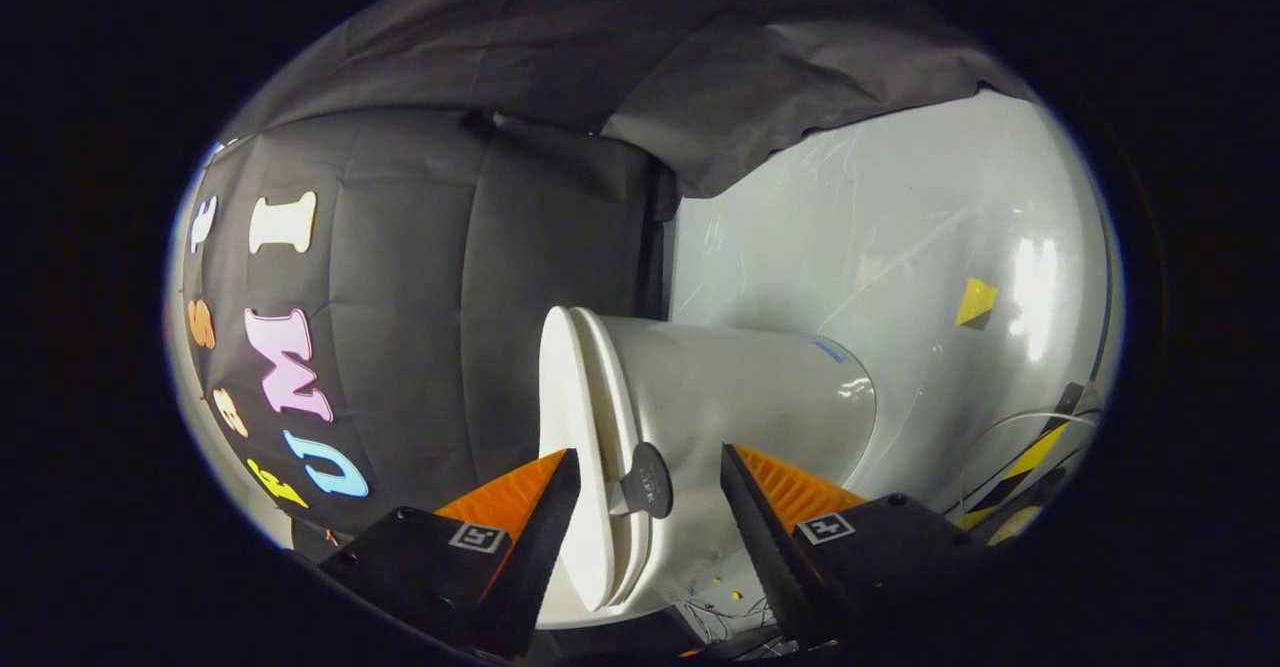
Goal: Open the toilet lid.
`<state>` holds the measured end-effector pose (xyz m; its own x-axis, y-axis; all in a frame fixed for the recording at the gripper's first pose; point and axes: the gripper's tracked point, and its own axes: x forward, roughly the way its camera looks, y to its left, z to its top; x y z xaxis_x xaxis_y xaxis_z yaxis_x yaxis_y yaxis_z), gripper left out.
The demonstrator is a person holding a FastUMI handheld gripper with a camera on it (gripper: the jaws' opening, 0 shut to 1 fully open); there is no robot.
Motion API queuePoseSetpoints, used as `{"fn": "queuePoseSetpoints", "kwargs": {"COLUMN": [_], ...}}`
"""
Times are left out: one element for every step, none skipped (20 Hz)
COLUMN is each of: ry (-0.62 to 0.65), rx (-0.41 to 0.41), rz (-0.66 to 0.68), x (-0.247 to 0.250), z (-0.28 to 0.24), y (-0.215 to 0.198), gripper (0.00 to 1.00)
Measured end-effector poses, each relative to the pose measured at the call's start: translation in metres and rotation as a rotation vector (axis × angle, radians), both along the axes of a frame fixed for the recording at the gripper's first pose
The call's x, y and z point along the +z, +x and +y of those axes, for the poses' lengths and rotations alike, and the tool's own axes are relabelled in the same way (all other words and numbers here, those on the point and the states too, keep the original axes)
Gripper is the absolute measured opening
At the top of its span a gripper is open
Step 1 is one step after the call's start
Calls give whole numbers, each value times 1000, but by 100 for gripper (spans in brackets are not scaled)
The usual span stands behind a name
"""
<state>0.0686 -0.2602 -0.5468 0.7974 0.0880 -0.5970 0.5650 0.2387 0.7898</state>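
The gripper is rolled onto its side, so the toilet appears turned a quarter; its lid lies closed on the seat, the two seen edge-on as stacked pale slabs with a thin seam between. The fingers stand wide apart and hold nothing — the front edge of lid and seat sits in the gap between them, nearer one finger than the other, with no contact visible. A small dark tab projects from the rim just ahead of the fingers; whether it belongs to the lid or to the seat cannot be told from this angle. Handling, as judged: the lid looks like a rigid moulded plastic shell, glossy and therefore probably slippery, light to moderate in weight, turning on a hinge at the far end against the black booth wall. It should not flex much, yet smooth pads may slide on it. The best hold is likely the tab or the lid's front lip alone — a pinch taking lid and seat together would lift both. The bowl stands on a pale, shiny floor, with cables and striped tape lying off beyond it.
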Motion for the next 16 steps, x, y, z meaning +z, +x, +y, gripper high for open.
{"fn": "queuePoseSetpoints", "kwargs": {"ry": [10, 24, 35, 47, 57, 61, 62, 67, 65, 60, 55, 56, 62, 65, 67, 65], "rx": [-2, 0, 1, 2, 1, -3, -5, -6, -9, -21, -19, -21, -21, -22, -20, -21], "rz": [-6, -14, -15, -20, -35, -38, -40, -52, -66, -88, -84, -88, -85, -92, -97, -103], "x": [-3, -5, -7, -9, -9, -13, -13, -10, -8, -5, -6, -22, -14, -12, -7, -6], "z": [4, 7, 9, 12, 14, 15, 15, 14, 13, 10, 6, 15, 12, 10, 9, 8], "y": [1, 4, 5, 5, 6, 10, 9, 10, 11, 14, 11, 28, 15, 14, 15, 17], "gripper": [90, 90, 78, 78, 78, 70, 61, 52, 52, 52, 41, 29, 18, 18, 18, 17]}}
